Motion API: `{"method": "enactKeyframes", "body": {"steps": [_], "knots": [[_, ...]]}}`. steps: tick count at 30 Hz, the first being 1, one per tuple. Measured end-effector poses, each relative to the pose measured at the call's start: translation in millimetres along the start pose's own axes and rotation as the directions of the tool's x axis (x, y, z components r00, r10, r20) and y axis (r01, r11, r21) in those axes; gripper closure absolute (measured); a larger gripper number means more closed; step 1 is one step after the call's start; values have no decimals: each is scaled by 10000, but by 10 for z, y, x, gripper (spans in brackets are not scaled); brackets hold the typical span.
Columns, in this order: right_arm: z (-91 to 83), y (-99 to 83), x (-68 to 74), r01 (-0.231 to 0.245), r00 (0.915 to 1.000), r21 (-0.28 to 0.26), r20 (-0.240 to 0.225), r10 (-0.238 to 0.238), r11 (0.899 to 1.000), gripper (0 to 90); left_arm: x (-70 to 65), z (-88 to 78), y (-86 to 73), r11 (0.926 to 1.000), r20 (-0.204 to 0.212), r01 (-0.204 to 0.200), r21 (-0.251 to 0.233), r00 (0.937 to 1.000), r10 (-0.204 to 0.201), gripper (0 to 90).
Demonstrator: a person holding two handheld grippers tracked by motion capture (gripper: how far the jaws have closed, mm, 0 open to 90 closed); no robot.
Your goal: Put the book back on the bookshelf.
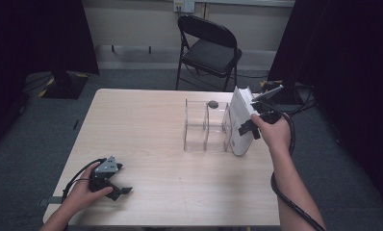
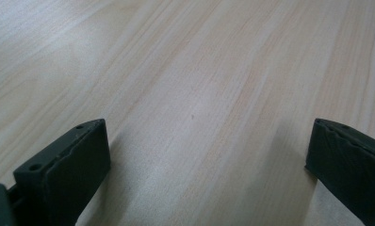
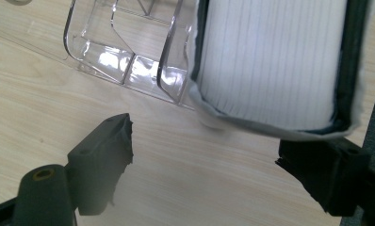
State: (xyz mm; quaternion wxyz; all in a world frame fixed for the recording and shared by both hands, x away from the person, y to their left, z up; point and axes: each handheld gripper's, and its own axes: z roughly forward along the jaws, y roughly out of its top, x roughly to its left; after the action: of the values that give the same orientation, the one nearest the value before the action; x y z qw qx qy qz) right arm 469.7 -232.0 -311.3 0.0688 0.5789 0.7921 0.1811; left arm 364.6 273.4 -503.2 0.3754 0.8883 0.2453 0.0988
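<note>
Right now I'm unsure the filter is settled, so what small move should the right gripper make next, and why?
Probably back the right gripper straight away: its jaws stand open, clear of the white pleated filter, which stands on edge against the clear organizer.

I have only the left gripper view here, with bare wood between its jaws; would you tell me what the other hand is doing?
Observer: The right gripper is at a white pleated filter on the table's far right side, jaws open, not pressing on it.
Operator: Thank you. Does anything stand next to that filter?
Observer: A clear plastic organizer with compartments stands right beside it.
Operator: And is there anything in the organizer?
Observer: A small dark round thing shows at its far edge; I cannot tell whether it lies inside.
</note>
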Motion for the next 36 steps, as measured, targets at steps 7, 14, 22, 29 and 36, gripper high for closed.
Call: {"method": "enactKeyframes", "body": {"steps": [7,14,22,29,36], "knots": [[-18,-56,21,120,9999,10,-89,-120,9999,174,0,0,0,10000,-6,2,-3,10000,-2,0],[-1,-115,48,351,9993,173,-99,-349,9992,173,0,0,0,10000,-3,2,-5,10000,-2,0],[38,-176,94,572,9977,61,-374,-570,9983,173,-2,0,0,10000,-46,-7,13,10000,8,0],[112,-222,203,955,9927,-35,-739,-955,9954,174,0,1,-1,10000,-13,-8,-9,10000,8,0],[166,-254,257,1054,9877,-263,-1130,-1077,9941,173,0,1,-1,10000,-17,-9,-11,10000,9,0]]}}
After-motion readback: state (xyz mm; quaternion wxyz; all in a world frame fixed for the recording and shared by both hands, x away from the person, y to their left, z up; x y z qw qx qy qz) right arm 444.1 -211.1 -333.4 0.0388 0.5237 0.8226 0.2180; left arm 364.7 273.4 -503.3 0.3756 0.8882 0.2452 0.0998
